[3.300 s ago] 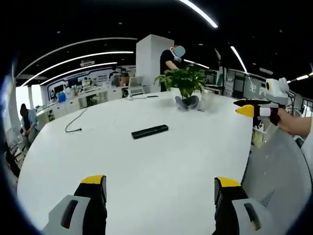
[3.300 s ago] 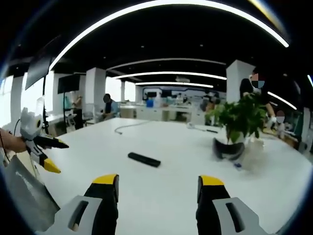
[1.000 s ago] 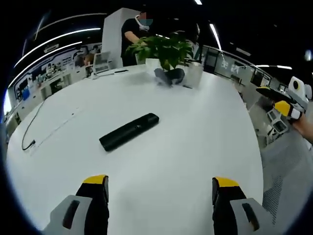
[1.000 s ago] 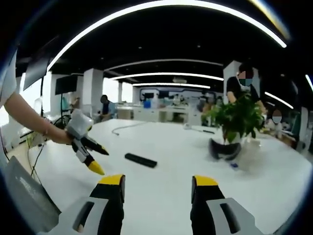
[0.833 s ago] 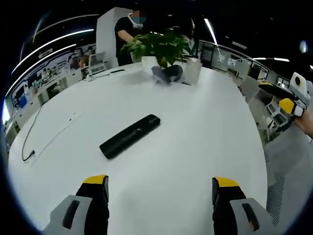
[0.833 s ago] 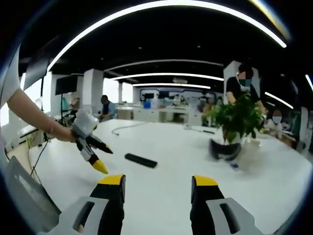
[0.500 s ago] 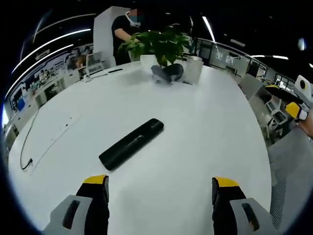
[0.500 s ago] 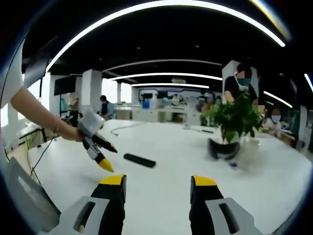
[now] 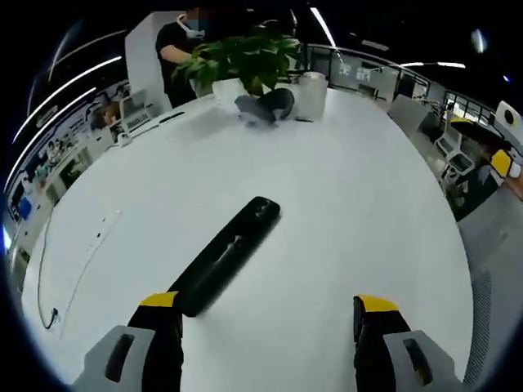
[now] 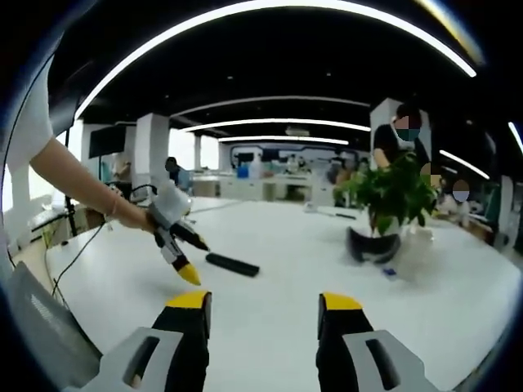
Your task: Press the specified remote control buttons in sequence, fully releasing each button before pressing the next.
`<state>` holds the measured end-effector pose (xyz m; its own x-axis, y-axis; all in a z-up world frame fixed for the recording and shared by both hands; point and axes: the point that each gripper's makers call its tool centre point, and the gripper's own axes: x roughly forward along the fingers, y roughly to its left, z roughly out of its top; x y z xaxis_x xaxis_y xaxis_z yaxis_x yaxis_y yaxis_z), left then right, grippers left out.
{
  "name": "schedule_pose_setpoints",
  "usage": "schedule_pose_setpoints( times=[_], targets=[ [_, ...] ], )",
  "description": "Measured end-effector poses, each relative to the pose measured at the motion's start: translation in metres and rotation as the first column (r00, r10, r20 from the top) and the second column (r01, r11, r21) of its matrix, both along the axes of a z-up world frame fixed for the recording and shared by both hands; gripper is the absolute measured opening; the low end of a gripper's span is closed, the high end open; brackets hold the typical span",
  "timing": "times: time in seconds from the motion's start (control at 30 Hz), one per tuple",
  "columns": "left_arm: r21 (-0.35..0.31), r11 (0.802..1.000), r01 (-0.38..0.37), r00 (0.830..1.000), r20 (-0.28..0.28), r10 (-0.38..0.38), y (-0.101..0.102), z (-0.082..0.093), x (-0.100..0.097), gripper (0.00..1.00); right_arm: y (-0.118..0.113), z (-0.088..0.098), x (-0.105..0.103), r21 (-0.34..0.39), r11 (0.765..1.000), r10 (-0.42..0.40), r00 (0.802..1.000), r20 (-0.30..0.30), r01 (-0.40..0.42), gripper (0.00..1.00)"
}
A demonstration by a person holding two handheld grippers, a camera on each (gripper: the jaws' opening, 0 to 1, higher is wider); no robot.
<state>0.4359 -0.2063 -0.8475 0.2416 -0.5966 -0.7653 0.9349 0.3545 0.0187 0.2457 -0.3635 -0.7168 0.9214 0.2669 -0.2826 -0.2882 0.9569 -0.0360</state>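
The remote lay flat on the white counter, well short of the plant, with its near end just ahead of the left gripper, whose fingers stood apart and empty above it. No button looked pressed, so this read as the approach to the first press, and the next move probably called for lowering one fingertip squarely onto the target button. The right gripper hung back, fingers apart and empty.
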Motion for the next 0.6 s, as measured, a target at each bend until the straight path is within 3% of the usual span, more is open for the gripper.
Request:
schedule_pose_setpoints(
  times=[0.47,0.6],
  targets=[
    [0.056,0.994,0.092,0.996,0.005,-0.093,-0.019,-0.002,0.032,0.87,0.003,-0.007,-0.001,-0.022,1.000,0.015,0.999,-0.038,-0.016,0.49],
    [0.090,0.987,0.134,0.991,-0.005,-0.134,-0.023,-0.005,0.042,0.79,0.004,-0.008,-0.001,-0.025,1.000,0.016,0.999,-0.045,-0.018,0.49]
  ],
)
